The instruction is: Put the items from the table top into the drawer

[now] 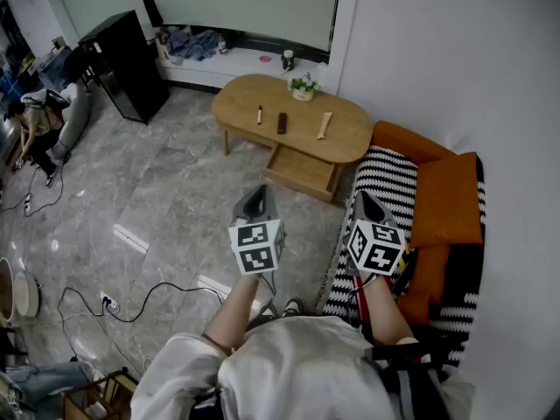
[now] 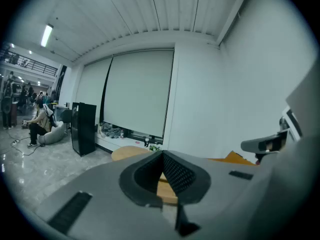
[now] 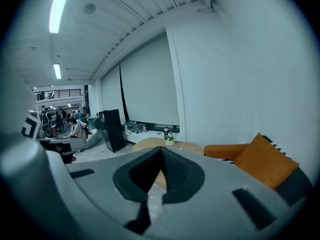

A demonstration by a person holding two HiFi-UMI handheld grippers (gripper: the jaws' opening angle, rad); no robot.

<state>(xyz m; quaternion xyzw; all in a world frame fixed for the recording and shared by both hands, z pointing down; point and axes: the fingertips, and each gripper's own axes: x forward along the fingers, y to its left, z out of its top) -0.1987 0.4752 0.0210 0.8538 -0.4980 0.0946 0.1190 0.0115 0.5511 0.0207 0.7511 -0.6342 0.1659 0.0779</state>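
Left gripper: lower middle of the head view, jaws pressed together, holding nothing
Right gripper: just right of it, jaws likewise closed, nothing between them
Sofa: right side, orange cushions over a striped throw, beside the right gripper
Cable: lower left on the floor, off the line to the table
Drawer: middle of frame, pulled out under the table's near side, looks empty
Table: upper middle, well apart from both grippers
Items: stick, dark bar and tan bar lie in a row on the top, above the drawer
Plant: at the table's far edge, behind the row
Progress: seemingly not begun; the drawer is open, all three items are left to move, the table is not yet in reach
In the way: only bare floor between grippers and table
Cabinet: upper left, black, away from the table
Person: far left edge, seated, well apart
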